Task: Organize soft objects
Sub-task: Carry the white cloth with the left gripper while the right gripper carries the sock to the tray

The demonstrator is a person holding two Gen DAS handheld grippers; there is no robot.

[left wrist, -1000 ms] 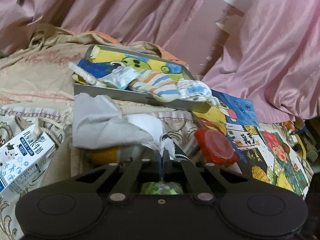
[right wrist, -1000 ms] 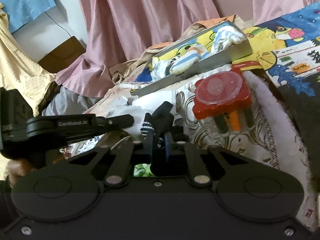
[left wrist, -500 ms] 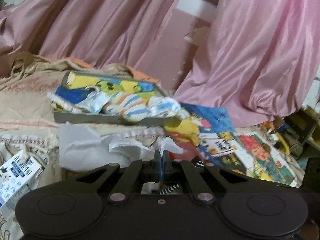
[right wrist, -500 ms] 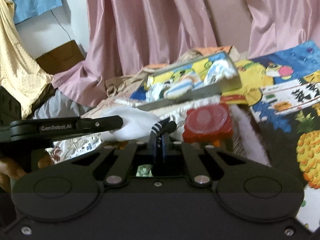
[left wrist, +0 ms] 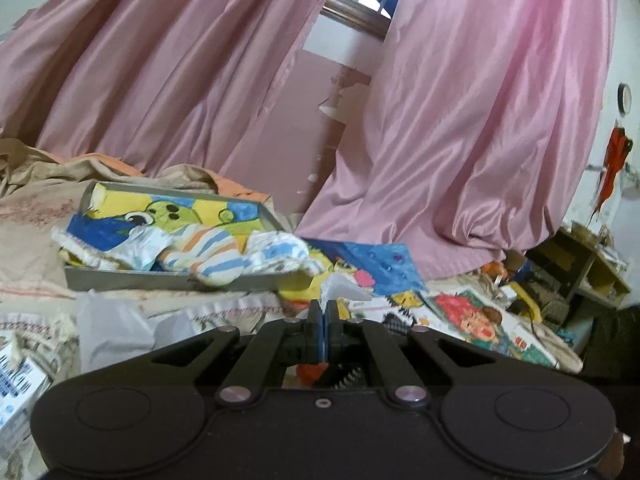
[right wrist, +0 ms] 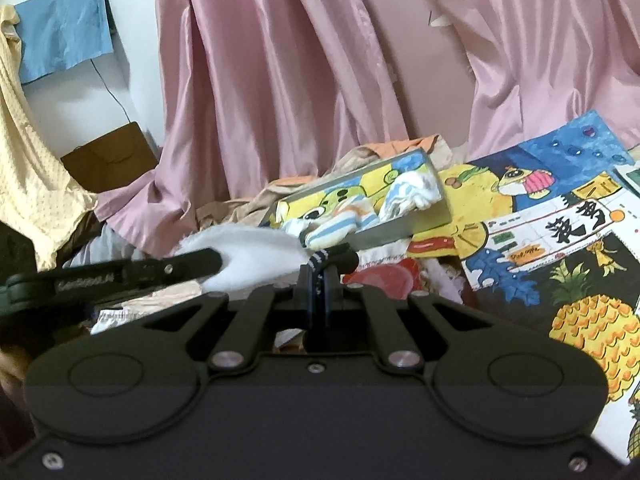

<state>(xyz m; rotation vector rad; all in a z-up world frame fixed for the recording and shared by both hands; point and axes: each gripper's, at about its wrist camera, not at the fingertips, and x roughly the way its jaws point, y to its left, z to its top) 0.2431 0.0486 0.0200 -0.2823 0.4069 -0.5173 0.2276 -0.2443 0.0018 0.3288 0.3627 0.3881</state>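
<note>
**Both pieces lifted off the bed, tray not yet reached**

While the two hands are rising together, the view from each wrist is tipping up from the bedding toward the pink curtains, compared with a second ago, when both cameras were looking down on the heap.

The left gripper is holding its jaws pressed together on a white cloth; a peak of it is sticking out past the tips, and in the right wrist view the cloth is hanging from that gripper as a pale bundle. The right gripper is likewise clamped, on a dark sock with a white-striped cuff, whose free end is poking out above the jaws. A second ago that sock was bunched low among the bedding; it is now riding clear.

The metal tray, lined with a cartoon picture and already carrying a striped sock and other small garments, is sitting ahead on the beige bedspread, well apart from both grippers. The red-lidded container is lying just beyond the right gripper's tips.

Judgement: pick-up is complete for both items; carrying them to the tray is the step in hand. Risk: a thin pinch on limp fabric may be slipping.
</note>
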